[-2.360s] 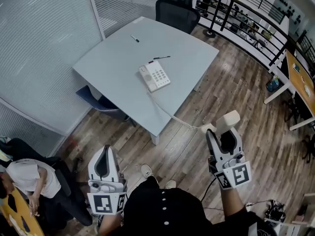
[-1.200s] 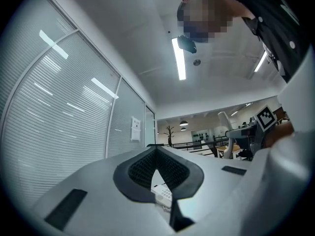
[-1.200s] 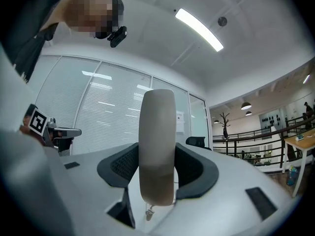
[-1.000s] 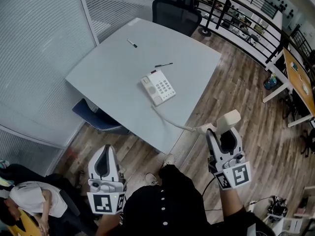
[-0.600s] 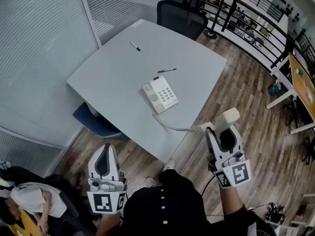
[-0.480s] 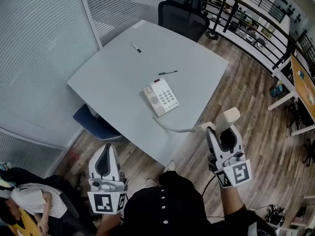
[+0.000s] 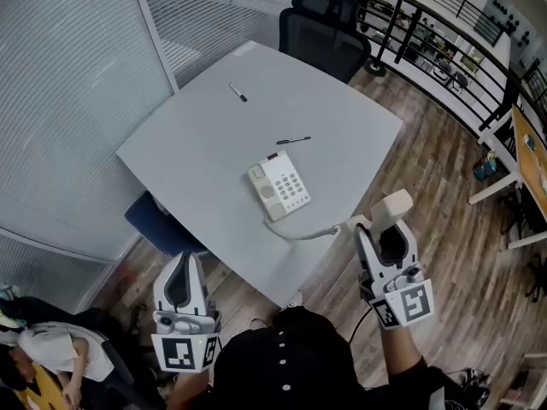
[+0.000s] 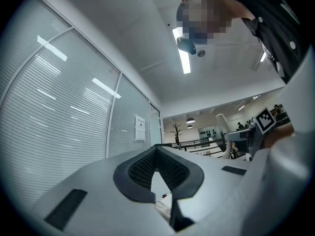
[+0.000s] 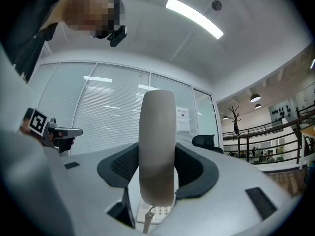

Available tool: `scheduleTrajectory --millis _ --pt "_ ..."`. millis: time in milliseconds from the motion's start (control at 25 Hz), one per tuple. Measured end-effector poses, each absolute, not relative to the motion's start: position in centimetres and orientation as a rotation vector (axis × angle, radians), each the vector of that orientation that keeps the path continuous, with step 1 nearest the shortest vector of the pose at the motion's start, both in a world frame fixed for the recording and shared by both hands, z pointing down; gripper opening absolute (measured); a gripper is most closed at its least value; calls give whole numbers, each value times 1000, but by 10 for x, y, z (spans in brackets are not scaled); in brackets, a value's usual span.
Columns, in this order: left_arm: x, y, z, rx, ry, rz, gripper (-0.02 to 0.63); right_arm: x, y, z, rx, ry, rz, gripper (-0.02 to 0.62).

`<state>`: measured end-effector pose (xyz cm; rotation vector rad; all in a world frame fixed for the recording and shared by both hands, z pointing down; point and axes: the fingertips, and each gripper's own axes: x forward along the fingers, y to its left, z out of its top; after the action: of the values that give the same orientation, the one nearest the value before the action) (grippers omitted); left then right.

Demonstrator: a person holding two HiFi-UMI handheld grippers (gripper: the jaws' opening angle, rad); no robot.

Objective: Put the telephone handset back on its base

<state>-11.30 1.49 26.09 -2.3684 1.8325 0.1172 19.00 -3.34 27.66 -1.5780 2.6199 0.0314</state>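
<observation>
The white telephone base (image 7: pixel 279 186) with its keypad lies near the front of the grey table (image 7: pixel 205 143). Its cream handset (image 7: pixel 390 209) stands upright off the table's front right edge, and my right gripper (image 7: pixel 385 231) is shut on it. A coiled cord (image 7: pixel 299 232) runs from the handset to the base. In the right gripper view the handset (image 9: pixel 157 141) fills the space between the pads (image 9: pixel 123 166), with the base (image 9: pixel 156 213) showing below. My left gripper (image 7: pixel 181 261) hangs low at the left, shut and holding nothing; its tips (image 8: pixel 156 148) meet.
A black pen (image 7: pixel 293 140) and a marker (image 7: pixel 238 92) lie on the table. A black office chair (image 7: pixel 326 29) stands behind it and a blue chair (image 7: pixel 161 225) is tucked under its left side. Glass walls with blinds (image 7: pixel 68 84) at left, a railing (image 7: pixel 444 49) at right, a seated person (image 7: pixel 34 357) lower left.
The table and telephone base have come nearer and lower in the head view as the person steps toward them. Both grippers hold their places; the handset stays in the right one.
</observation>
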Motion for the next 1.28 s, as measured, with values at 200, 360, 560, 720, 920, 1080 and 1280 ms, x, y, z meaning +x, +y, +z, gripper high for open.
scheduleTrajectory --millis 200,360,560,720,920,1080,1280 --pt "-106 2 258 -2341 1859 101 14 193 -55 280 -1544 2634 3 235" --pt "-105 -1 258 -2305 1900 92 14 189 -69 292 -1499 2671 -50 235" --pt "-103 -4 267 -2293 1956 74 14 181 -86 300 -1452 2695 -95 235" --pt "-110 -14 275 -2312 1972 43 14 167 -99 307 -1430 2715 -132 235" --pt "-124 -42 287 -2360 1964 46 14 145 -117 323 -1449 2759 -172 235" --pt "-135 -66 300 -2410 1950 42 14 129 -132 339 -1488 2788 -213 235" --pt "-146 -84 318 -2470 1958 16 14 110 -150 366 -1513 2833 -287 235"
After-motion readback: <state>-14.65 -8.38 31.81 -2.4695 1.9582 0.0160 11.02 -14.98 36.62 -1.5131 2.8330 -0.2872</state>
